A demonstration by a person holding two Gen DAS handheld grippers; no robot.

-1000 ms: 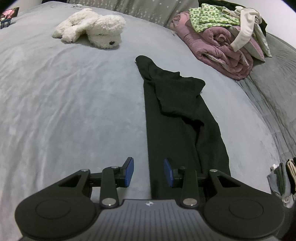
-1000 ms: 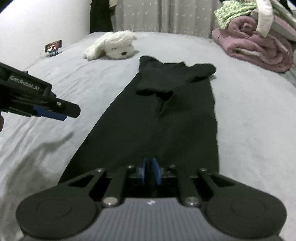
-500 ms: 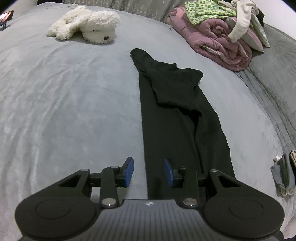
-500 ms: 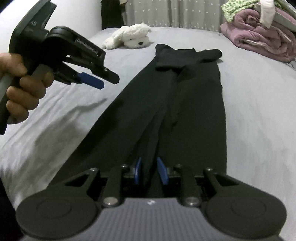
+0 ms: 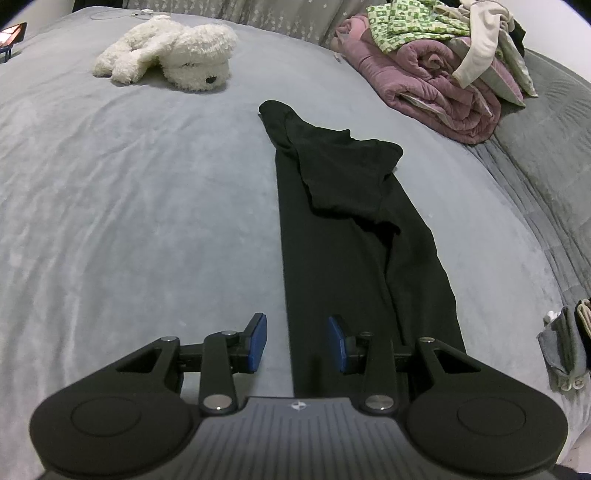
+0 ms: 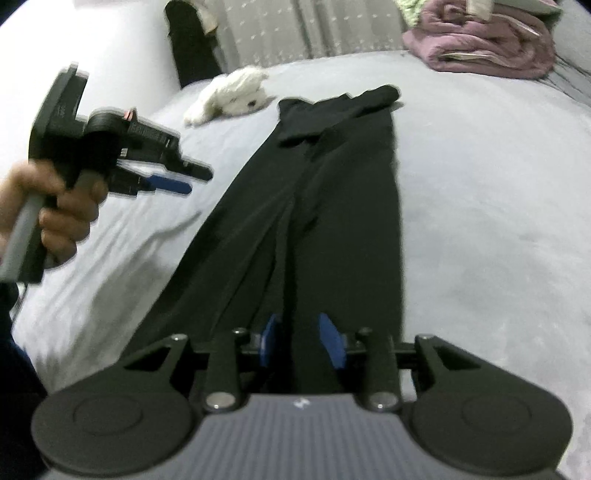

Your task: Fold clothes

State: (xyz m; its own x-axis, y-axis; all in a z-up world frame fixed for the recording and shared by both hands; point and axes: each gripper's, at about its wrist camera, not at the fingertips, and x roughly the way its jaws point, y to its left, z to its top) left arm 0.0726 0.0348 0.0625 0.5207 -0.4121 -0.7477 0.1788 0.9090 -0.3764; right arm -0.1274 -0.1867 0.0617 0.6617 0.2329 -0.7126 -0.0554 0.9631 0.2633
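A long black garment (image 5: pixel 332 229) lies lengthwise on the grey bed (image 5: pixel 129 221), its far end folded over itself. My left gripper (image 5: pixel 297 339) hovers open over the near end, with the garment's left edge running between its blue pads and nothing gripped. In the right wrist view, blurred, the left gripper (image 6: pixel 192 180) hangs above the bed to the left of the garment (image 6: pixel 332 206), held by a hand (image 6: pixel 55 206). My right gripper (image 6: pixel 301 341) is at the near end and its jaws are opening; a raised ridge of black fabric runs between the pads, which stand apart from it.
A white plush dog (image 5: pixel 173 66) lies at the far left of the bed. A rolled pink blanket (image 5: pixel 436 85) with a green checked cloth (image 5: pixel 413 22) and other clothes is piled at the far right. Small folded items (image 5: pixel 565 347) sit at the right edge.
My right gripper drew back along the garment, pulling it longer and straighter, and its jaws parted from the fabric fold. The left gripper and hand came into its view at the left.
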